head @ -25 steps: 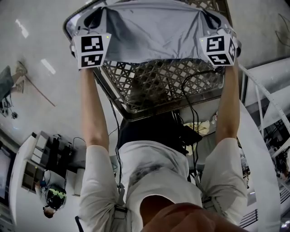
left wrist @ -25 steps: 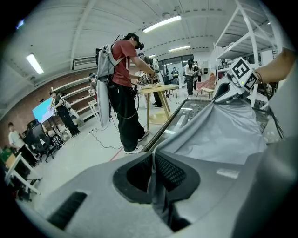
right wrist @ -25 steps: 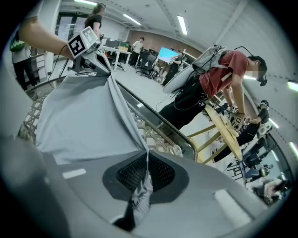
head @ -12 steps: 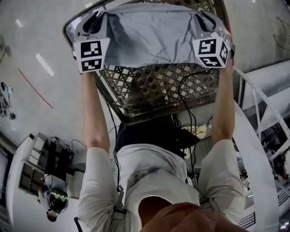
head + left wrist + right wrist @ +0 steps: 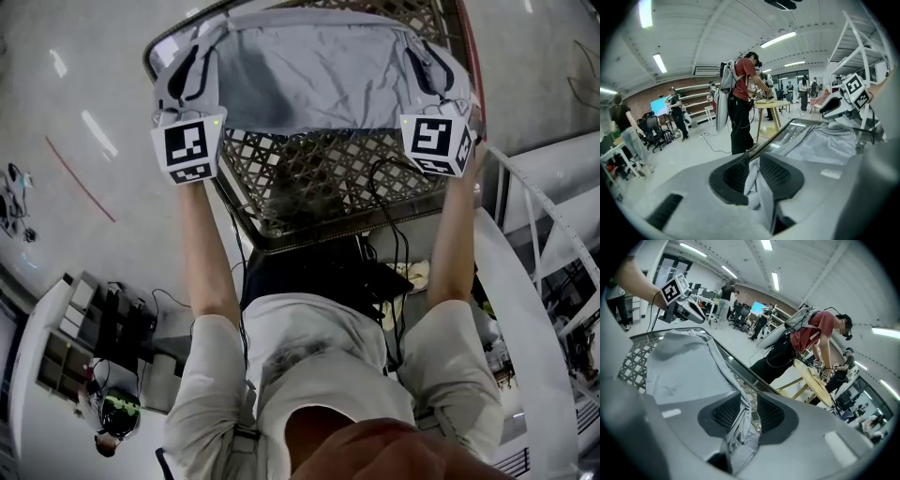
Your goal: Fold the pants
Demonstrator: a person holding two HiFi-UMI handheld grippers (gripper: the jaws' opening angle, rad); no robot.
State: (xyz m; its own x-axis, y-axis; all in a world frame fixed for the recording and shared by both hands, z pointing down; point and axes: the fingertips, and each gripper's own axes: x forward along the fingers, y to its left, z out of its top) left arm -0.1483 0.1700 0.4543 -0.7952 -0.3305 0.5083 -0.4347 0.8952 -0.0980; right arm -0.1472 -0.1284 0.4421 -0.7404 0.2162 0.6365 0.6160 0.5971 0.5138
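Observation:
The grey pants (image 5: 314, 80) lie folded into a wide band on the metal lattice table (image 5: 319, 173). My left gripper (image 5: 185, 80) is at the band's left end and my right gripper (image 5: 433, 80) is at its right end. In the left gripper view the jaws (image 5: 754, 171) stand a little apart, with a fold of grey cloth (image 5: 825, 143) hanging loosely between the pads. In the right gripper view the jaws (image 5: 745, 413) are opening. The cloth (image 5: 679, 366) still runs between them, with a gap showing beside it.
The table's metal rim (image 5: 281, 234) faces me, with black cables (image 5: 394, 216) trailing below it. A white frame (image 5: 553, 216) stands at the right. A person in a red shirt (image 5: 740, 93) works at a wooden table (image 5: 820, 380) just beyond, and others stand further off.
Both marker cubes have slid back toward me, away from the pants' far edge. The ends of the cloth now stand up around the fingers.

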